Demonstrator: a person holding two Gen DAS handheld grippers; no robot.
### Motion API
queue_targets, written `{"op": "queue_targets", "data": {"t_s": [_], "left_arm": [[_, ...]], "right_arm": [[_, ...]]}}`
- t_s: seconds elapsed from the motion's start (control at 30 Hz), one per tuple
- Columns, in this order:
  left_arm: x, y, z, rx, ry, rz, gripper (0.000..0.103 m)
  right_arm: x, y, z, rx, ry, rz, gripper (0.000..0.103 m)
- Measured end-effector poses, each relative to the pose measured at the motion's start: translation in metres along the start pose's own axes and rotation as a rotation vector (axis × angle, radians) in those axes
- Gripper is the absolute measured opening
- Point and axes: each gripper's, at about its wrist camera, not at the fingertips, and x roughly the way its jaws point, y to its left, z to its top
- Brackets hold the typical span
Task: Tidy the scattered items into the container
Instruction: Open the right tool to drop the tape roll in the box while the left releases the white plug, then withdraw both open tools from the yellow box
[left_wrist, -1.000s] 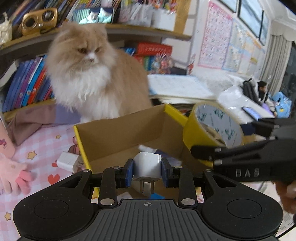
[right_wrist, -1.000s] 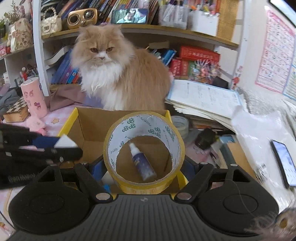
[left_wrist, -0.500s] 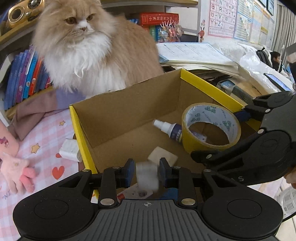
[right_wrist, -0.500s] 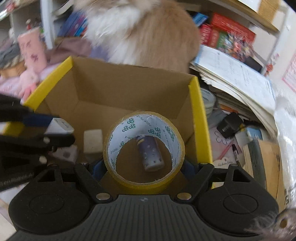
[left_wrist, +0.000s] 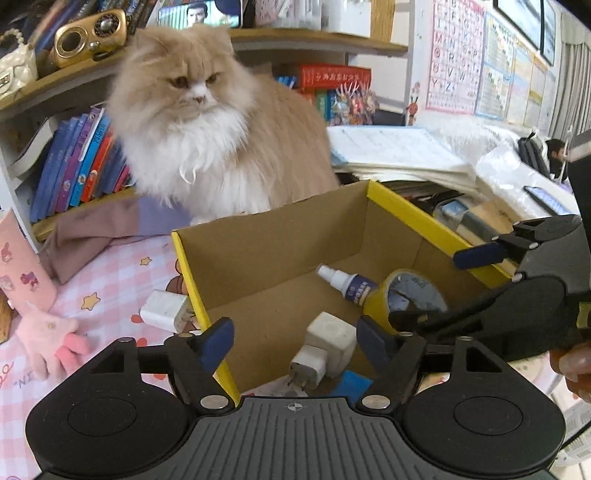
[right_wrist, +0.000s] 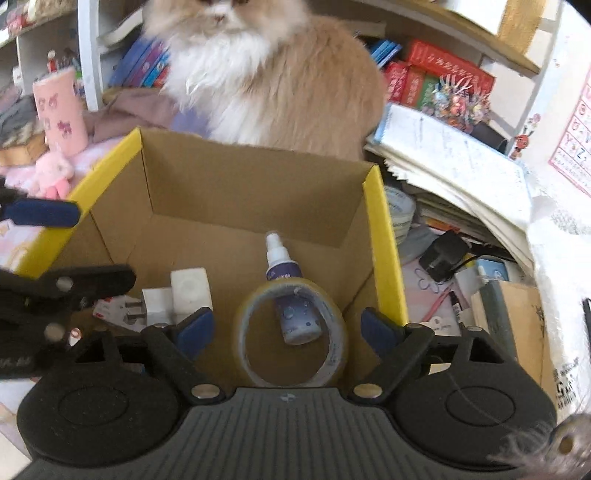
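The cardboard box (left_wrist: 413, 216) with yellow rims is open in front of both grippers; it also shows in the right wrist view (right_wrist: 384, 236). Inside lie a white plug charger (left_wrist: 308, 367), a white cube adapter (left_wrist: 330, 334), a small spray bottle (left_wrist: 345, 284) and a yellow tape roll (left_wrist: 402, 299). My left gripper (left_wrist: 295, 339) is open and empty above the charger. My right gripper (right_wrist: 286, 328) is open above the tape roll (right_wrist: 295, 336), which leans on the spray bottle (right_wrist: 286, 291). Another white charger (left_wrist: 164, 310) lies outside the box on the pink cloth.
A fluffy cat (left_wrist: 207, 129) sits right behind the box. A pink plush toy (left_wrist: 48, 336) and pink cup (left_wrist: 18, 273) are at the left. Stacked papers (right_wrist: 461, 170), a black adapter (right_wrist: 443, 254) and clutter lie right of the box. Bookshelves stand behind.
My left gripper opened and dropped the white charger into the box. My right gripper opened and let the tape roll fall into the box.
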Motion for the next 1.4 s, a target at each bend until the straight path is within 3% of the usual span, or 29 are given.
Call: {"op": "queue_targets", "data": {"t_s": [0.47,0.7,1.4], "left_arm": [[-0.081,-0.003,-0.032,-0.045,-0.112,-0.023,0.087],[-0.107,0.008,-0.059,-0.075,-0.113,-0.013,0.088],[-0.160,0.034,-0.130,-0.073,-0.029,-0.020,0.089]], "right_arm": [[-0.084,0.017,-0.031,0.107,-0.153,-0.026,0.088],[-0.115,0.040,-0.057,0.172,-0.187,-0.051,0.088],[-0.168,0.126,-0.126,0.292,-0.135,-0.095,0.088]]}}
